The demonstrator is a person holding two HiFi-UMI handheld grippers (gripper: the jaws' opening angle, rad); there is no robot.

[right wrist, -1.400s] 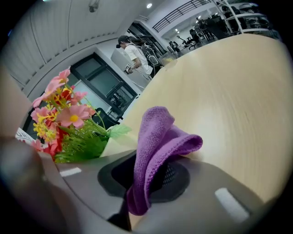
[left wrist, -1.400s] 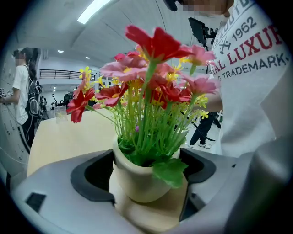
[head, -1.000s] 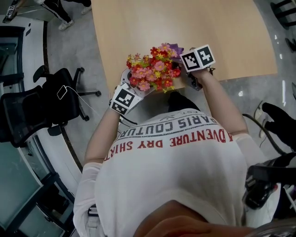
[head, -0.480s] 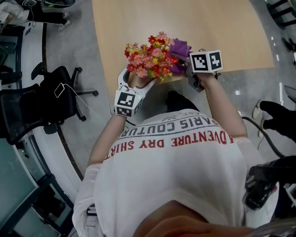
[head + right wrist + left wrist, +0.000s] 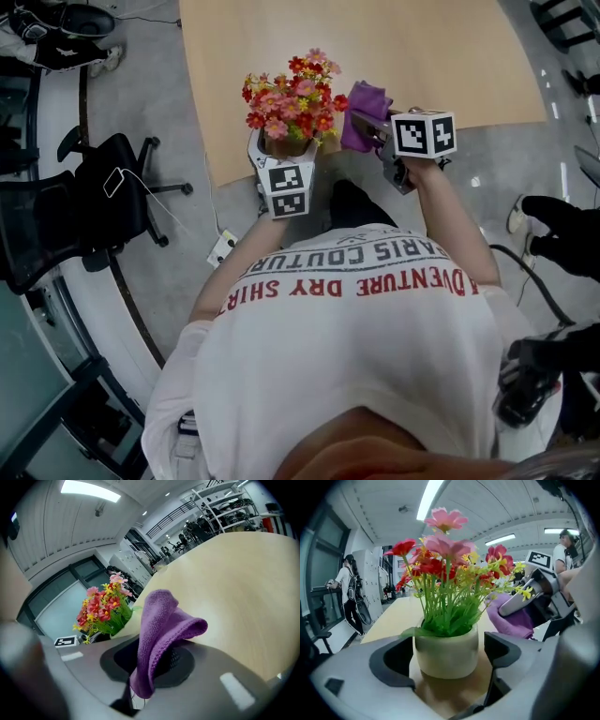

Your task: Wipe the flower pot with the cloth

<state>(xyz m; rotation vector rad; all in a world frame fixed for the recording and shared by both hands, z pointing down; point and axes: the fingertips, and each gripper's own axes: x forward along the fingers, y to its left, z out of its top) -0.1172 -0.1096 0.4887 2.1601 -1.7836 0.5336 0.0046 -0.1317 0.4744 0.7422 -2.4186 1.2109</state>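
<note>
Left hand-held gripper point(image 5: 449, 657) clasps flower pot point(image 5: 445, 648) at table point(image 5: 422, 56); right hand-held gripper point(image 5: 152, 665) pinches cloth point(image 5: 161, 616).

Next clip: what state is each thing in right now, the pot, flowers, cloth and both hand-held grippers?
flower pot: upright on the table, between the left jaws.
flowers: standing upright in the pot.
cloth: bunched, pinched in the right jaws, off the pot.
left hand-held gripper: jaws wide apart around the pot; grip unclear.
right hand-held gripper: shut on the cloth.
</note>
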